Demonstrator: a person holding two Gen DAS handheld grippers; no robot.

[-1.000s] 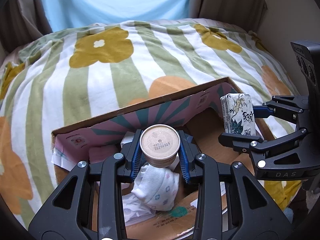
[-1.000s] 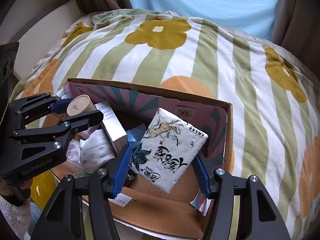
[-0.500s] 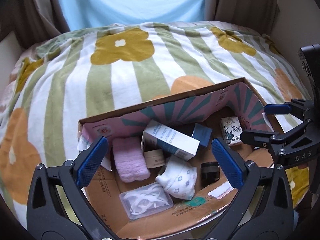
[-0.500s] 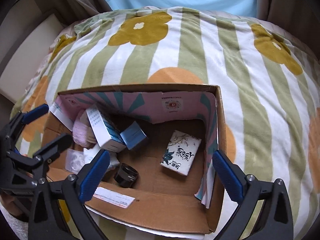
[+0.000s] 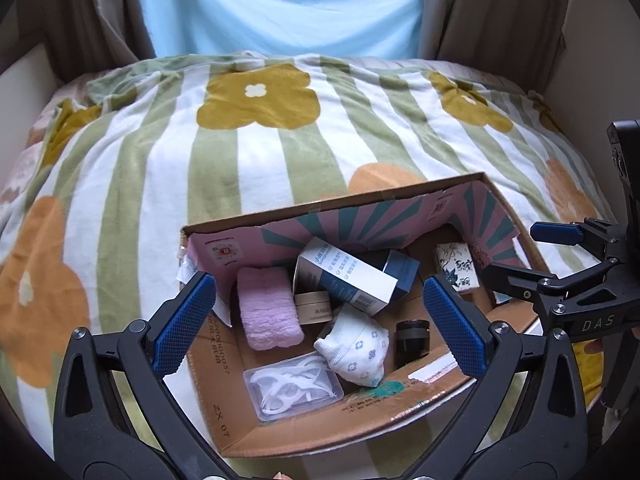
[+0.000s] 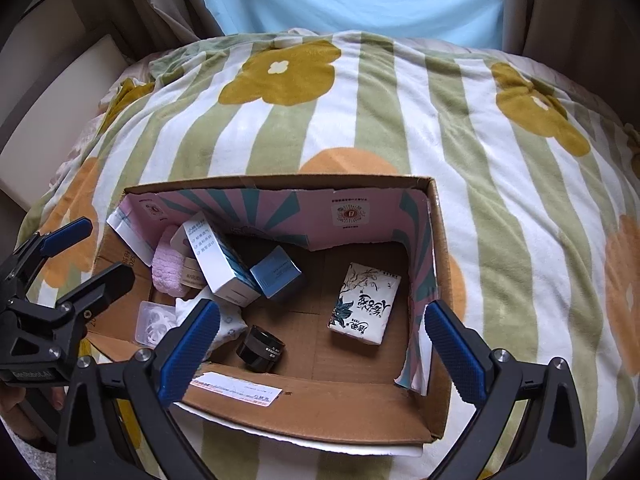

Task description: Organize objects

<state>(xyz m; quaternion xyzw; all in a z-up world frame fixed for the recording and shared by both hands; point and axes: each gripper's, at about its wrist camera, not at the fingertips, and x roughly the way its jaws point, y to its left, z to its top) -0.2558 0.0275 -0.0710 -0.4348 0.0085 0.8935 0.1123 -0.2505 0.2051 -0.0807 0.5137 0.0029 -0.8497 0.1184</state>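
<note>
A cardboard box (image 5: 404,412) is seen resting on a flower-patterned blanket (image 5: 256,148) on a bed, and all the task's things are found inside it. The left claw (image 5: 320,328) is held wide apart above the box and nothing is gripped; the right claw (image 6: 324,344) is likewise spread apart and empty.

From left to right, the following are counted: one pink folded towel (image 5: 268,312), soft and best pinched across its middle; one clear plastic case of floss picks (image 5: 294,388), judged light, rigid and slippery, to be taken across its short sides; one small tan jar (image 5: 314,308), half hidden beneath one white-and-blue carton (image 5: 348,276), stiff and light, best clamped on its flat long faces; one white patterned sock (image 5: 354,346), limp and easily bunched; one small blue box (image 5: 402,270); one black jar (image 5: 412,338), probably hard and smooth, to be gripped around its sides; and one tissue pack (image 6: 364,304), squashy, lying flat and well apart on the right of the box floor
</note>
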